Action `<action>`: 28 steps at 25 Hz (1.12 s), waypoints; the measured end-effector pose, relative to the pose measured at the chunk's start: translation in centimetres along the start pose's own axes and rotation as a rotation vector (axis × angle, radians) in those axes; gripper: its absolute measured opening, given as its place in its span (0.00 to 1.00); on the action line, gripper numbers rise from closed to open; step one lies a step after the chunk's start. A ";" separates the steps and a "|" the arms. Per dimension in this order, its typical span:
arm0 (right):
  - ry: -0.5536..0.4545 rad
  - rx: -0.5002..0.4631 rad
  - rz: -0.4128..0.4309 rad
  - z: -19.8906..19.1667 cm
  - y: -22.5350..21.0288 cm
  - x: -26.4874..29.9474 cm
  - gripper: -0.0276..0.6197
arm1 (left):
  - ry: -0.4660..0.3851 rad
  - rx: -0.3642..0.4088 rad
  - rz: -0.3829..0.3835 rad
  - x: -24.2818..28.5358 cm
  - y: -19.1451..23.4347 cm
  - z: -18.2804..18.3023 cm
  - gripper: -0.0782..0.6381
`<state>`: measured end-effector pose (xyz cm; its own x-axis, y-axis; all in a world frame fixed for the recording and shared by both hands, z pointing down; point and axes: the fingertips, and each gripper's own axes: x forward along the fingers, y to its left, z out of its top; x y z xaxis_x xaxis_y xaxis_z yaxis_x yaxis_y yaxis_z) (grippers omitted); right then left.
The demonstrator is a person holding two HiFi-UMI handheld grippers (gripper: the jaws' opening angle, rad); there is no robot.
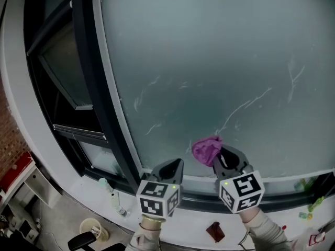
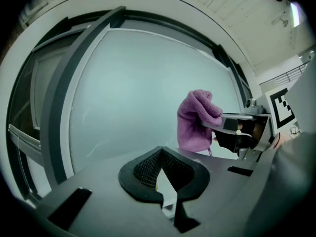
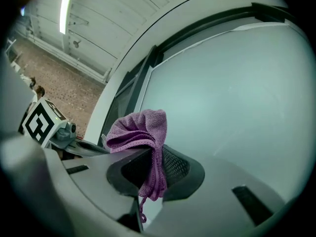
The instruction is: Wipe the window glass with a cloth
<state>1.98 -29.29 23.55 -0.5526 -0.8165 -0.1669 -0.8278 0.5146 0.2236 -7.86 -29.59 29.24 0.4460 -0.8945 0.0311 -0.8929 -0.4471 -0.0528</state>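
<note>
The window glass [image 1: 209, 61] fills most of the head view, frosted and marked with pale streaks. A purple cloth [image 1: 205, 149] is bunched against its lower part. My right gripper [image 1: 220, 157] is shut on the cloth, which folds over the jaws and hangs between them in the right gripper view, cloth [image 3: 136, 130], gripper [image 3: 153, 164]. My left gripper [image 1: 175, 164] sits just left of it near the bottom frame, shut and holding nothing [image 2: 159, 169]. The left gripper view shows the cloth [image 2: 195, 120] to its right, against the glass [image 2: 133, 93].
A dark window frame [image 1: 91, 77] runs down the glass's left side, with a second casement [image 1: 57, 61] beyond it. On the white sill [image 1: 193, 216] below lie a small bottle [image 1: 112, 195], a dark red object [image 1: 214, 231] and green items [image 1: 309, 192].
</note>
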 end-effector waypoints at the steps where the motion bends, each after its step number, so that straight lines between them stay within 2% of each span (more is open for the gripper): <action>1: -0.010 -0.018 0.000 0.7 -0.6 1.3 0.12 | -0.013 0.005 0.006 1.0 0.6 0.8 0.12; 7: -0.090 -0.104 -0.016 5.8 -4.1 8.2 0.12 | -0.103 0.028 0.062 5.8 4.8 6.0 0.12; 13: -0.093 -0.117 -0.009 8.9 -5.7 14.2 0.12 | -0.117 0.094 0.086 8.8 7.7 10.2 0.12; 20: -0.053 -0.119 -0.025 9.9 -6.5 19.2 0.12 | -0.108 0.112 0.101 11.5 9.8 12.2 0.12; 28: -0.002 -0.169 -0.082 9.5 -7.8 22.3 0.12 | -0.127 0.090 0.099 12.4 11.6 12.7 0.12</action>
<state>-4.84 -49.04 8.99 -0.4844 -0.8532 -0.1936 -0.8423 0.3950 0.3668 -11.87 -45.94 16.37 0.3651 -0.9251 -0.1046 -0.9264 -0.3499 -0.1390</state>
